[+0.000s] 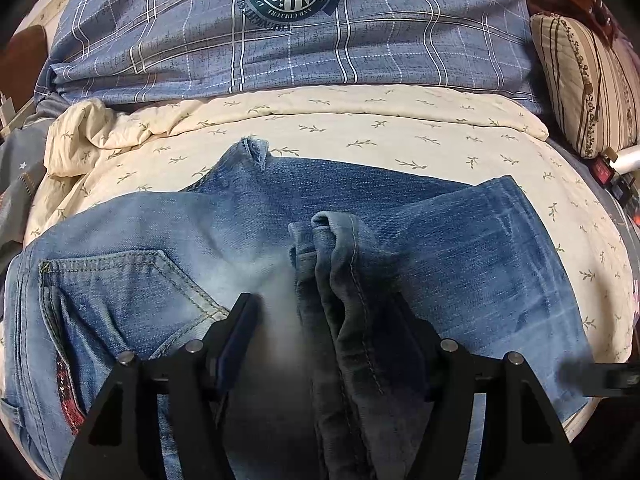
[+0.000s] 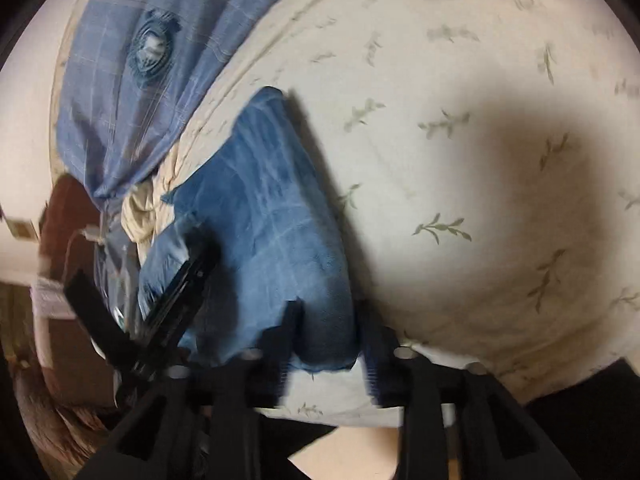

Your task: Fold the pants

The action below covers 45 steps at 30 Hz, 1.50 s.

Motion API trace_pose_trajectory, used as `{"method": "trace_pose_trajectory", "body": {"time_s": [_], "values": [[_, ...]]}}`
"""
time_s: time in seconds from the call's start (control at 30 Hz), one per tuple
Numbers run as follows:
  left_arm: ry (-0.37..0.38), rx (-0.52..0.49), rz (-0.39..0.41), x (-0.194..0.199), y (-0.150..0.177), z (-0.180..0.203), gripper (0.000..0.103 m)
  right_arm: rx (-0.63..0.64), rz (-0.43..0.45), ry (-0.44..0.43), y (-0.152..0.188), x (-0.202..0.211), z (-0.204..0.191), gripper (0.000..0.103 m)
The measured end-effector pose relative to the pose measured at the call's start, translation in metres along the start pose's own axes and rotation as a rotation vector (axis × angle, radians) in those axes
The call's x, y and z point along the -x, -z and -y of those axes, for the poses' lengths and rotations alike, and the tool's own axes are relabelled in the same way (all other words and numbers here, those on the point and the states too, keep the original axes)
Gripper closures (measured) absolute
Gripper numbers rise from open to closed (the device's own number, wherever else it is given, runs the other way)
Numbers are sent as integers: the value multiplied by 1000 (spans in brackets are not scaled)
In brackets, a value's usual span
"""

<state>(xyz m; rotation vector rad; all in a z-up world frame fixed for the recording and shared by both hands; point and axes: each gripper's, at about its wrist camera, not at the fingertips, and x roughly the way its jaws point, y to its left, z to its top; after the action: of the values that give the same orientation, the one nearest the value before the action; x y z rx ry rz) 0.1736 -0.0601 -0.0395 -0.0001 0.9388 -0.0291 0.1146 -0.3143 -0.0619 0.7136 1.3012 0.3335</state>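
Observation:
Blue denim pants (image 1: 132,272) lie on a cream leaf-print quilt (image 1: 360,132), seat and back pocket at the left, a folded leg to the right. My left gripper (image 1: 328,312) is open, its jaws wide apart over a bunched ridge of leg hems (image 1: 344,264) that lies between them. In the blurred right wrist view, my right gripper (image 2: 328,316) is open with its fingers astride the near edge of the folded denim (image 2: 272,216). The left gripper (image 2: 184,280) shows there at the left, on the pants.
A blue plaid duvet (image 1: 280,40) is heaped at the back of the bed. A striped cushion (image 1: 580,80) sits at the right. Small items, one red, lie at the right edge (image 1: 604,168). The quilt (image 2: 480,160) spreads wide to the right of the pants.

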Motion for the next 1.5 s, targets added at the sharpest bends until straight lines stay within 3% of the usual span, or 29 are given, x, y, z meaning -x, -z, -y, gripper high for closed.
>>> {"method": "trace_pose_trajectory", "body": {"time_s": [0.2,0.33,0.5,0.57,0.63,0.7,0.77,1.0,1.13,1.2,1.23,1.27,1.3,1.33,1.4,1.5], "values": [[-3,2,0,0,0,0,35,126,116,12,-24,19,-37,38],[2,2,1,0,0,-1,35,235,155,43,-66,1,-62,38],[9,0,0,0,1,-1,35,268,181,70,-98,-31,-72,39],[10,-1,-2,0,0,-2,35,260,122,109,-102,-46,-72,71],[15,2,-5,0,0,-2,35,268,136,120,-97,-39,-79,84],[22,9,-9,-1,-1,-2,32,278,185,129,-91,-28,-89,85],[16,7,-12,-2,-2,0,31,252,148,230,-94,-48,-77,85],[17,10,-7,-1,-1,0,31,220,187,189,-83,-15,-78,75],[22,14,-7,0,0,-1,31,247,201,50,-52,14,-82,74],[21,13,-7,1,0,-1,31,241,161,-60,-29,19,-77,74],[20,12,-7,1,0,-1,31,241,135,-75,-22,15,-74,71],[20,13,-6,1,0,-1,31,243,114,-42,-17,7,-70,70],[46,-1,-17,1,0,-1,30,244,101,91,-15,-7,-58,70],[47,-3,-16,1,1,-1,30,220,86,148,-16,-14,-48,70],[49,-10,-11,2,3,-1,30,187,84,71,-13,-9,-46,70],[52,-7,-14,2,2,-2,30,265,132,-27,-3,12,-71,69]]}}
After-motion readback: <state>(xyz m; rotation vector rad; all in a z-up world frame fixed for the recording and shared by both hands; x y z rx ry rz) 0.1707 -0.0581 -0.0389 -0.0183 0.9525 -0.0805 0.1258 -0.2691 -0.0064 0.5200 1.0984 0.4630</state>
